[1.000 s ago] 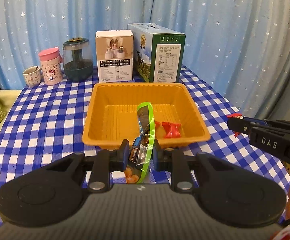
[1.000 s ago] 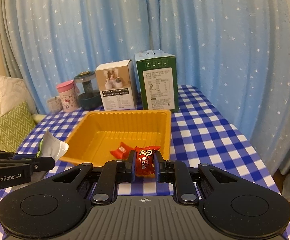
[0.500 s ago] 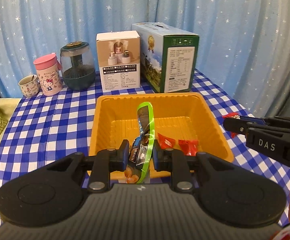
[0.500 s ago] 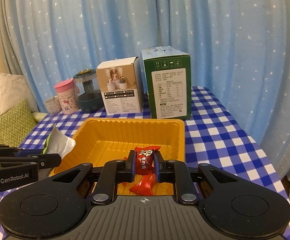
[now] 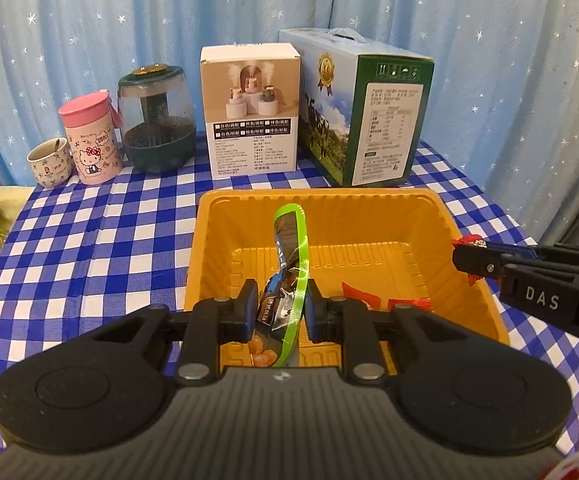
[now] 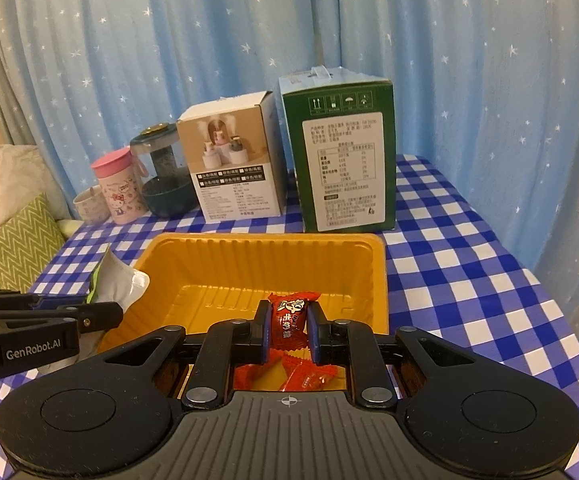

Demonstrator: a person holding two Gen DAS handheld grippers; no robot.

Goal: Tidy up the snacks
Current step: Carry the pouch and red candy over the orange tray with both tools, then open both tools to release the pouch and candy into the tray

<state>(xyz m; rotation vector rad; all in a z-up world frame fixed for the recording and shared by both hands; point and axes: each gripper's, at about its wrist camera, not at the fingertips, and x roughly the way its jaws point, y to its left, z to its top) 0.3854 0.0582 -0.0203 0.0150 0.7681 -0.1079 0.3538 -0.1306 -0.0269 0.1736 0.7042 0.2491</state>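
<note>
An orange plastic tray point(image 5: 369, 216) sits on the blue checked table; it also shows in the right wrist view point(image 6: 265, 256). My left gripper point(image 5: 280, 312) is shut on a green-edged snack bag point(image 5: 289, 256) and holds it over the tray's near left part. My right gripper point(image 6: 288, 328) is shut on a red candy point(image 6: 289, 320) over the tray's near edge. Two red candies point(image 6: 293, 376) lie in the tray below it, also seen in the left wrist view point(image 5: 363, 302). The right gripper shows at the tray's right rim point(image 5: 465, 256), the left gripper at its left side point(image 6: 101, 314).
At the back stand a green box point(image 5: 373, 116), a white box point(image 5: 251, 116), a dark jar point(image 5: 155, 120), a pink Hello Kitty cup point(image 5: 91, 140) and a small mug point(image 5: 47, 162). Cushions point(image 6: 17, 236) lie left. Blue star curtains hang behind.
Both grippers have moved forward over the tray with their snacks still held. The boxes and jars look nearer.
</note>
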